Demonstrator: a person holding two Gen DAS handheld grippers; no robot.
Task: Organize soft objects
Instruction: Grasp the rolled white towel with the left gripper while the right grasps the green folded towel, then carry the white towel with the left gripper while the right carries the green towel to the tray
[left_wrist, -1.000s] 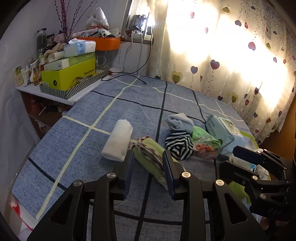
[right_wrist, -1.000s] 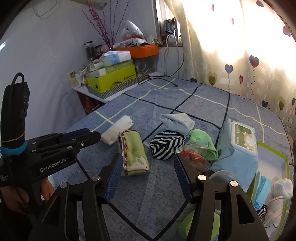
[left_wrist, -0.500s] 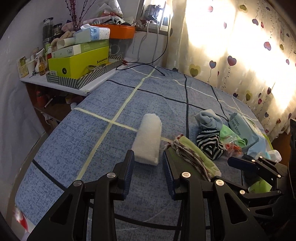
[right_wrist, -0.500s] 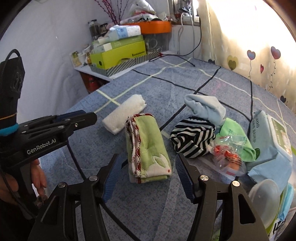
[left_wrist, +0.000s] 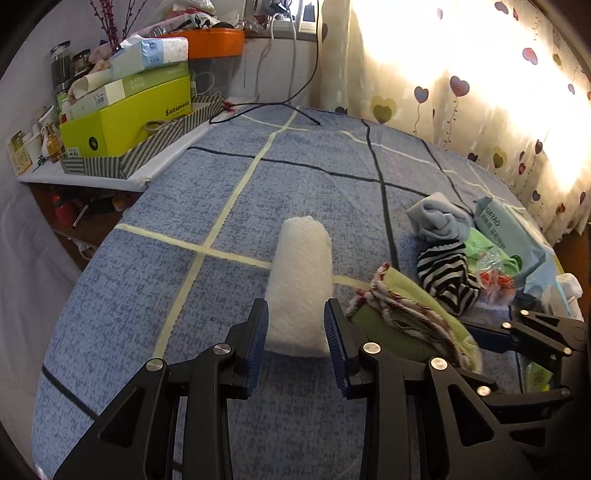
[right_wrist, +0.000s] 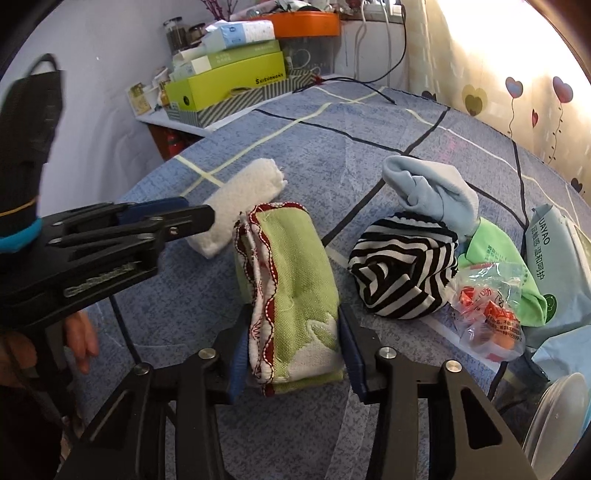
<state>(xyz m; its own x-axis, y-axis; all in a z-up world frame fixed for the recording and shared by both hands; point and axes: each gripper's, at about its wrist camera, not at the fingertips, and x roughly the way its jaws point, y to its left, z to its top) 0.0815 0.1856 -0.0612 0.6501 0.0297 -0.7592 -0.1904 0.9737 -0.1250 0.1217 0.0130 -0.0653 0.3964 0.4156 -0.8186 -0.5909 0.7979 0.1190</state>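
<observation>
The green cloth (right_wrist: 295, 291), folded into a thick oblong with a red-and-white scalloped edge, lies on the blue checked bed (left_wrist: 184, 295) with its long axis running straight away from the right gripper (right_wrist: 293, 354). Its near end sits between that gripper's fingers (right_wrist: 349, 354), which have just been closing; the blue pads now stand against both flanks of the cloth, across its short width. That looks like a grip taken, or all but taken, though how hard the pads press cannot be told.

Just to the left of the cloth lies the white roll (left_wrist: 301, 291), also lengthwise along the line of the gripper facing it. The left gripper (left_wrist: 295, 339) has its fingers apart, one on each side of the roll's near end, with a slim gap showing on either side. They bracket it but do not squeeze it. In the right view the roll angles away from the cloth, and the two nearly touch at their near ends.

So each hand is matched to the thing nearest it: right to the cloth, left to the roll, both approached end-on from above at a slant. A lift by the right hand would probably need the cloth's layers pinched together so that they do not splay.

Beyond the cloth, to the right, are a striped bundle (right_wrist: 402, 277), a pale blue cloth (right_wrist: 432, 192) and a wipes pack (right_wrist: 565, 258).
</observation>
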